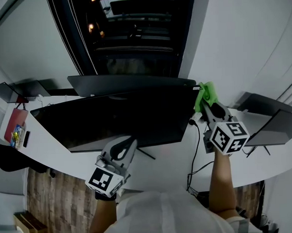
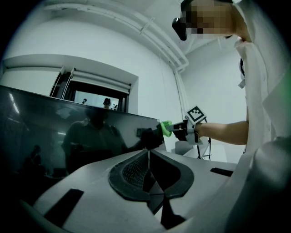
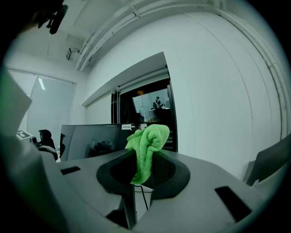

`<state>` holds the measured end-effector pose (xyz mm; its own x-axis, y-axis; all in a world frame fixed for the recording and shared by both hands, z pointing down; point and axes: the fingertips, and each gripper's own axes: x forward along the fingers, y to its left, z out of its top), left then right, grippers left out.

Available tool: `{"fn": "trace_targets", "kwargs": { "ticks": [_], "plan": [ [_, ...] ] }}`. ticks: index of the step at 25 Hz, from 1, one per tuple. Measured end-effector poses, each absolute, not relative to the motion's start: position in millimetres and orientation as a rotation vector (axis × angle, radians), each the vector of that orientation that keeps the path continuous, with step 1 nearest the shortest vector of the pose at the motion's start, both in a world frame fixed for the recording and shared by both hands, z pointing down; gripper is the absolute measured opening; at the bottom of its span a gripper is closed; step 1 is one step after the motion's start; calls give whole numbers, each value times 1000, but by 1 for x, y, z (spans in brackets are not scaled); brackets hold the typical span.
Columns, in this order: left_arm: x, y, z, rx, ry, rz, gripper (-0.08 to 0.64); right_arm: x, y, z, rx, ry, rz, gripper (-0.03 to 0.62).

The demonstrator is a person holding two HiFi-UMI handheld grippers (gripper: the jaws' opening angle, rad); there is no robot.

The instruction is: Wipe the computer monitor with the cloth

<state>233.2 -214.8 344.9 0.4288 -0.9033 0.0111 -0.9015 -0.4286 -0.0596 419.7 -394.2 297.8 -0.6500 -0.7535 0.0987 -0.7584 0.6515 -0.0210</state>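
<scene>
A wide dark monitor (image 1: 117,119) stands on the white desk (image 1: 172,170). My right gripper (image 1: 207,101) is shut on a bright green cloth (image 1: 205,93), which it holds at the monitor's upper right corner. In the right gripper view the cloth (image 3: 146,148) bunches up out of the jaws, with the monitor (image 3: 91,139) to the left beyond it. My left gripper (image 1: 122,149) sits low in front of the screen's bottom edge, shut with nothing in it. The left gripper view shows its closed jaws (image 2: 148,157), the screen (image 2: 68,141), the cloth (image 2: 166,128) and the right gripper (image 2: 181,131).
A second dark monitor (image 1: 130,83) stands behind the first. Dark angled panels (image 1: 270,128) sit on the desk at right, with cables (image 1: 195,150) hanging by the monitor's right edge. A red item (image 1: 15,124) lies at far left. A dark window (image 1: 133,33) is behind.
</scene>
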Motion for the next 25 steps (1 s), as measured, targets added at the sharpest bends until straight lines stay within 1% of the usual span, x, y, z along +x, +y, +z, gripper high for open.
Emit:
{"fn": "trace_targets", "kwargs": {
  "ticks": [13,25],
  "plan": [
    [236,-213,352,-2624,1651,-94,26,421,-389,324,1240,-2703,35,71],
    [242,-213,359,-2642,1644,-103,26,419,-384,349,1196,-2562,-152,71]
  ]
}}
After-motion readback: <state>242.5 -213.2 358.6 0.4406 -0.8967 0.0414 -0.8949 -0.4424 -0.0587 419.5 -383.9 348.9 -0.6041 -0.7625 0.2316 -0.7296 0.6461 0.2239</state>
